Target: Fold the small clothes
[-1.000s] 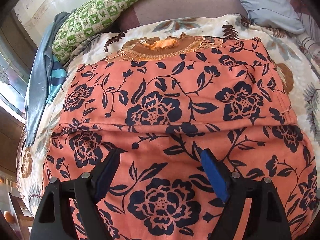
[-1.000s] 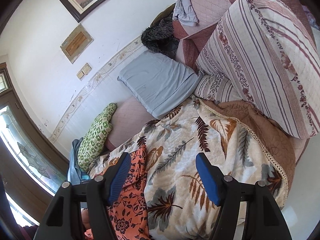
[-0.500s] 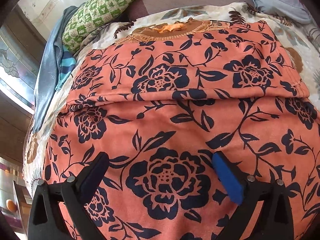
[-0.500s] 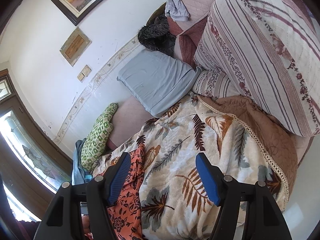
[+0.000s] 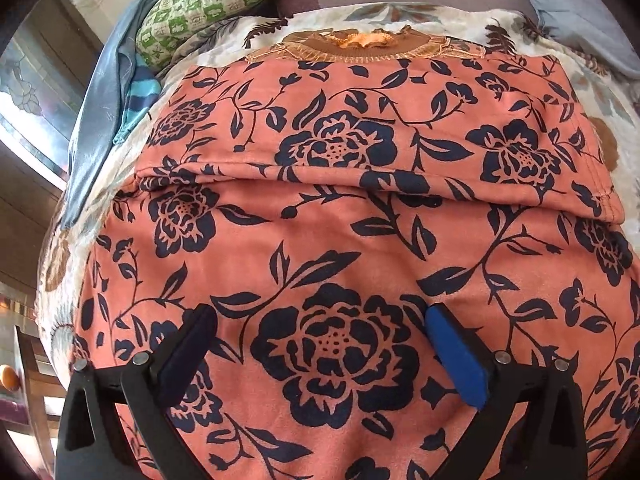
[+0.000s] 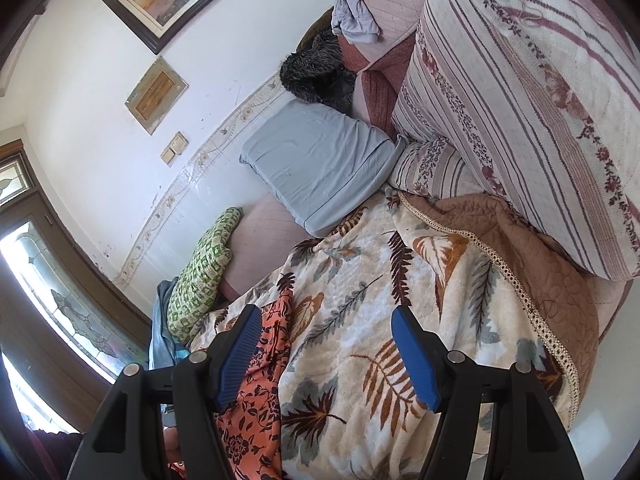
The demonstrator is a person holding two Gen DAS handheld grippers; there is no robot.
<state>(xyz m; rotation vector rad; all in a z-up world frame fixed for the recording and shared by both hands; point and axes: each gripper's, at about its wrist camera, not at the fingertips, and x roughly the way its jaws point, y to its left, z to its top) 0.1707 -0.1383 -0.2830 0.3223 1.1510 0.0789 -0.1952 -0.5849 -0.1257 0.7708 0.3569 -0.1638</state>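
The orange garment with a dark navy flower print point(image 5: 344, 240) lies spread on the cream leaf-patterned fleece blanket point(image 6: 360, 300) that covers the bed. One fold is already in: a doubled edge runs across the cloth in the left wrist view, with the brown ribbed neckband point(image 5: 360, 46) at the far end.

Change noted: the left gripper point(image 5: 320, 332) has widened its jaws over the last second and now stands fully apart, hanging above the near panel. Nothing sits between the blue pads point(image 5: 456, 356); whether their tips touch the cloth cannot be judged from this angle. In my judgement the layer it was carrying has been laid down and let go.

The right gripper point(image 6: 324, 340) is also spread and empty, hovering off the garment's edge over the blanket, with the grey-blue pillow point(image 6: 320, 168) and the green checked cushion point(image 6: 200, 276) well beyond.

Assessment: the first fold appears done, and both tools are free to take a fresh hold for the next one.
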